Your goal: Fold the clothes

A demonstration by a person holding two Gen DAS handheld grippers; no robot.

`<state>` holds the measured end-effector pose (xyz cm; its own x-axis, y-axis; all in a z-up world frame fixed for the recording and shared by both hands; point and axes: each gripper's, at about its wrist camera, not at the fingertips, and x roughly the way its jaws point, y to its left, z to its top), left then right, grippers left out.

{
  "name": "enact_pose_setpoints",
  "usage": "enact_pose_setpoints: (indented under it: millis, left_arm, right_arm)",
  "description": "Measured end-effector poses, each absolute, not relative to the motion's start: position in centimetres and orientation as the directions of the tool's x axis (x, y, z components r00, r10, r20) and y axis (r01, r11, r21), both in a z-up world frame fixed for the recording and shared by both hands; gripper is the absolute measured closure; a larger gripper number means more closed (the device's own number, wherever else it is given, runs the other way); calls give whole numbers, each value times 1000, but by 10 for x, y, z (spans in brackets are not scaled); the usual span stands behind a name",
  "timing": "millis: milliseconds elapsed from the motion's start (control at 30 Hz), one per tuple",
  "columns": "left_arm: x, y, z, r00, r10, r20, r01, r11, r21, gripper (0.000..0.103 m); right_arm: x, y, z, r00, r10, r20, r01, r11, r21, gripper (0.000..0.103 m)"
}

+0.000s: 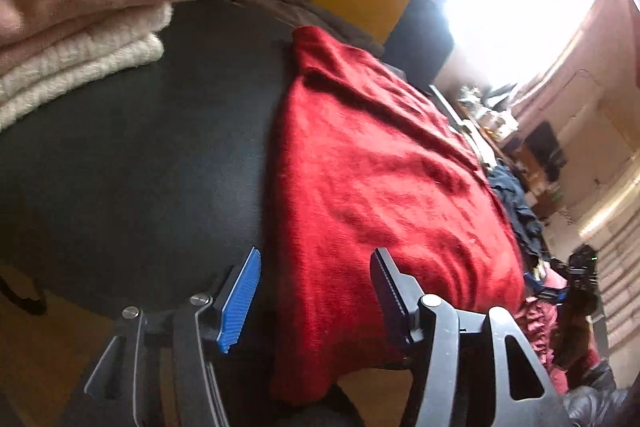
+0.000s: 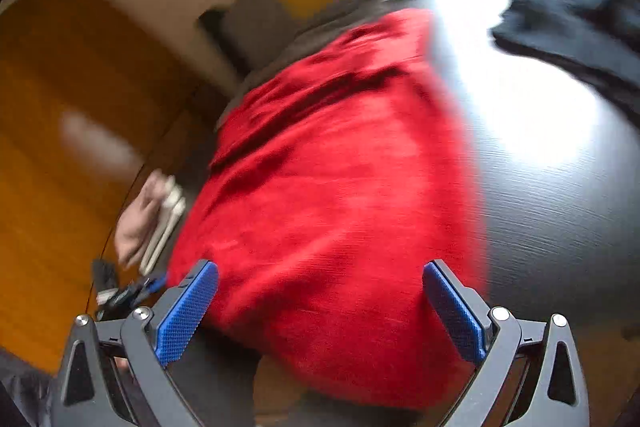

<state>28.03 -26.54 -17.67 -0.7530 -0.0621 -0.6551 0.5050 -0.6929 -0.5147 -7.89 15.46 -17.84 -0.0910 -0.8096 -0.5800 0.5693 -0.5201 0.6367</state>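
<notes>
The red knit garment [image 1: 384, 163] lies flat on the dark tabletop [image 1: 140, 155], its near edge overhanging the rim. Left gripper [image 1: 316, 295] and right gripper [image 2: 320, 311] both stand released, jaws spread, nothing clamped. Folded sweaters [image 1: 80, 39] are stacked beside it. Risk: the overhang may drag the garment off; a shallow bite may slip during folding.

Sweater [image 1: 384, 167] on table [image 1: 140, 167], folded stack [image 1: 80, 39] at its left, dark clothes [image 2: 580, 7] right.
</notes>
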Motion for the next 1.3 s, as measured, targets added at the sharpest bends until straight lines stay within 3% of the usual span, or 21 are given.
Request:
enact_pose_setpoints:
  millis: [100, 200, 400, 533, 867, 967, 1000, 1033, 1067, 1100, 1133, 1300]
  left_arm:
    - [271, -257, -178, -770, -32, -638, 462, -717, -522, 42]
    - [258, -245, -177, -759, 25, -650, 407, -762, -504, 41]
    - [250, -245, -177, -741, 100, -664, 391, -739, -549, 42]
    - [256, -256, -182, -754, 144, -641, 400, -673, -622, 47]
    - [250, -257, -182, -720, 161, -675, 424, -668, -611, 49]
    - [248, -259, -183, -701, 142, -699, 457, -663, -593, 67]
    - [248, -260, -184, -702, 141, -699, 465, -652, -599, 69]
    - [249, -262, -185, -702, 140, -698, 473, -641, -604, 69]
    - [250, -263, -185, -703, 139, -698, 481, -630, -610, 69]
    - [252, -267, -188, -715, 149, -683, 483, -602, -636, 69]
    - [254, -269, -190, -725, 157, -670, 483, -578, -658, 69]
    - [255, -269, -191, -732, 142, -667, 488, -574, -658, 69]
  right_arm:
    - [-83, 176, -193, -89, -844, -529, 493, -499, 713, 0]
    - [-78, 169, -202, 39, -901, -432, 463, -367, 807, 0]
    - [-63, 127, -207, 161, -914, -373, 483, -256, 837, 0]
    - [-56, 115, -202, 138, -905, -402, 518, -280, 808, 0]
    - [-39, 89, -193, 157, -809, -566, 666, -336, 666, 1]
    - [-41, 93, -195, 153, -785, -600, 672, -362, 646, 12]
    - [-42, 95, -195, 142, -778, -612, 673, -378, 636, 22]
    - [-43, 99, -196, 120, -765, -633, 678, -403, 615, 39]
    - [-44, 104, -197, 98, -751, -653, 682, -427, 594, 49]
    - [-46, 107, -198, 83, -743, -664, 680, -445, 582, 73]
    - [-48, 110, -201, 82, -746, -661, 670, -450, 590, 85]
    - [-56, 118, -210, 76, -747, -660, 640, -471, 607, 85]
